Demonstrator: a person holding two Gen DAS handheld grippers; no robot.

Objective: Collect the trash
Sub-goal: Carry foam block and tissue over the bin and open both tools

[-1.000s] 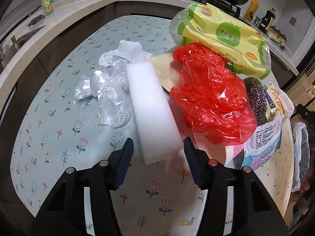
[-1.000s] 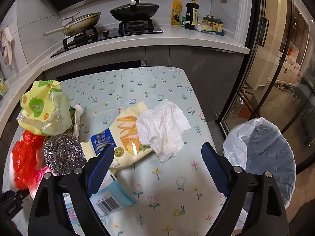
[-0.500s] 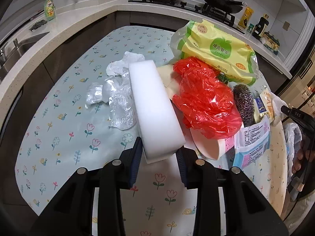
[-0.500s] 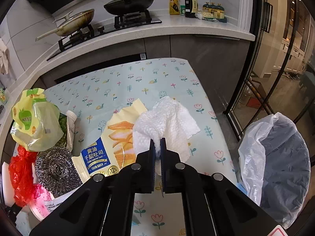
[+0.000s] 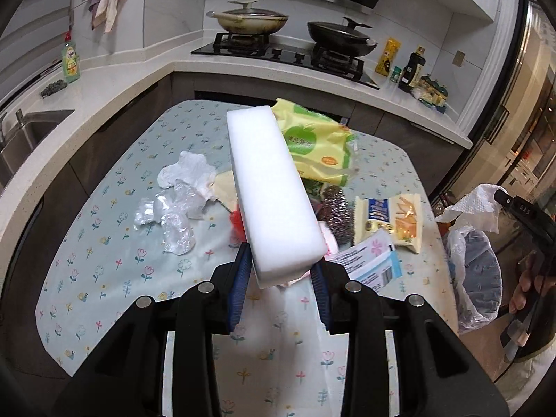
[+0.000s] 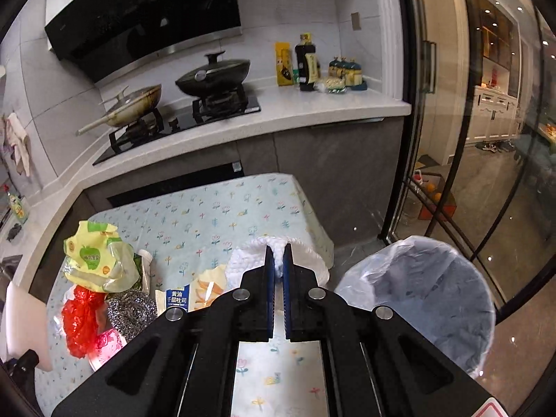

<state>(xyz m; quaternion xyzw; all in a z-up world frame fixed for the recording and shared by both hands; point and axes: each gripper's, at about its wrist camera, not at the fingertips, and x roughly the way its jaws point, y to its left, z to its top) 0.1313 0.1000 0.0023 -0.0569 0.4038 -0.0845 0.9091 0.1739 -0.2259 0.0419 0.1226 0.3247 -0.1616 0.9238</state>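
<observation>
My left gripper (image 5: 280, 271) is shut on a long white foam block (image 5: 271, 187) and holds it up above the flowered table (image 5: 114, 243). My right gripper (image 6: 278, 267) is shut on a crumpled white paper towel (image 6: 250, 260), lifted off the table; it also shows in the left wrist view (image 5: 469, 208) beside the bin. The trash bin with a white liner (image 6: 427, 295) stands on the floor right of the table, and shows in the left wrist view (image 5: 476, 278).
On the table lie clear plastic wrap (image 5: 170, 215), a yellow-green bag (image 6: 93, 260), a red plastic bag (image 6: 81, 319), a steel scourer (image 6: 130, 312), a bread wrapper (image 5: 392, 222) and a blue-white packet (image 5: 371, 260). Counter with stove (image 6: 194, 114) behind; glass door (image 6: 451, 139) right.
Both grippers have lifted: the left raised the foam block off the table, the right raised the paper towel and moved toward the bin. A second ago both were open.
</observation>
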